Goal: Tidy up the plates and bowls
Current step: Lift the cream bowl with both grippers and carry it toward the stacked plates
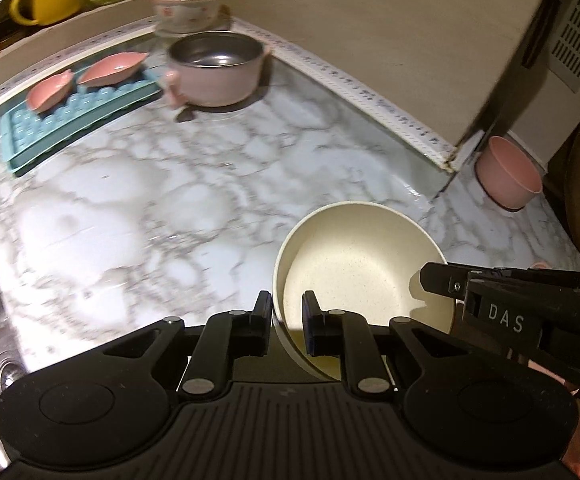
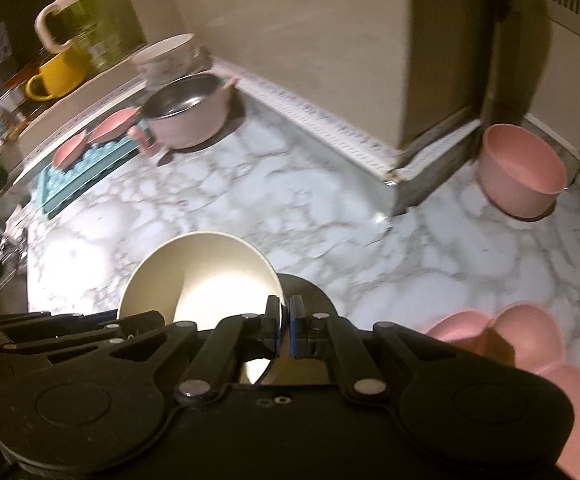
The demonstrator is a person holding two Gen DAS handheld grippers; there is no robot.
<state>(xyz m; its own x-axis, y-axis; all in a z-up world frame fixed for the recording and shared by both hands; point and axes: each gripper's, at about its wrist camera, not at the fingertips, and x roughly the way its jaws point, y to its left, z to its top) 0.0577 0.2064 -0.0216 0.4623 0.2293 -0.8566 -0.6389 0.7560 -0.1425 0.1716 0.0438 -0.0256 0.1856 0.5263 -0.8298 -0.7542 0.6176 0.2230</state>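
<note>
Bowl [image 1: 353, 264] near front of counter [image 1: 130, 208]; pot [image 1: 216, 68] at back, tray [image 1: 86, 120] left of it holding two dishes [image 1: 112, 68]; cup [image 1: 509, 172] far right by wall.

Glossy marble-look counter [image 1: 138, 216]; matt speckled cream bowl [image 1: 353, 264] — shiny steel inside the pink pot [image 1: 216, 68].

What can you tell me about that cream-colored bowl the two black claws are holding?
The cream bowl is round and deep, with a matte, finely speckled inside and nothing in it. It is tilted, opening facing the cameras, above the marble counter. The left gripper straddles its rim on one side, one finger inside and one outside; the right gripper pinches the rim on the other side. Whether its base touches the counter cannot be told.
</note>
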